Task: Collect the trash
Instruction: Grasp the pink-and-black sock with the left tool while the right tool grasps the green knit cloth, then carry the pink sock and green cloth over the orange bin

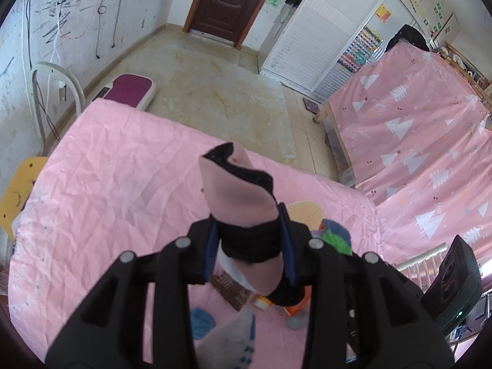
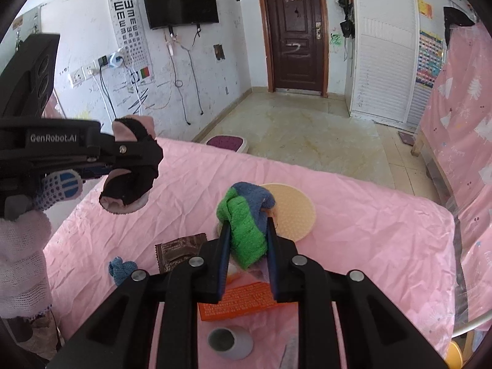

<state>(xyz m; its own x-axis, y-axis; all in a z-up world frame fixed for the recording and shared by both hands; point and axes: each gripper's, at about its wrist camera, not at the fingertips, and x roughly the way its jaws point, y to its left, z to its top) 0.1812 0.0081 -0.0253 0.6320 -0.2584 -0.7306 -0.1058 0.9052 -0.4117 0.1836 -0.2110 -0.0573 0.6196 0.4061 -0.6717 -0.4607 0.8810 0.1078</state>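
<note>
We have both pickups made: the left gripper (image 1: pixel 250 246) clamps a pink-and-black sock (image 1: pixel 243 196), the right gripper (image 2: pixel 247 243) squeezes a green-and-blue cloth (image 2: pixel 246 215) above the pink table (image 2: pixel 353 230). Next we need a bin; none shows.

Right gripper (image 2: pixel 247 230) jaws clamp a green-blue cloth (image 2: pixel 246 221) above the pink sheet (image 2: pixel 353 230).

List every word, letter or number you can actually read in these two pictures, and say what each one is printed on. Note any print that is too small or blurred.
"GenRobot.AI": white lettering on the side of the left gripper.
"E" shapes in shrinking rows: eye chart on the wall.
Orange box: lines of print, too small to read.
Brown wrapper: print too blurred to read.
Posters by the wardrobe: unreadable.
</note>
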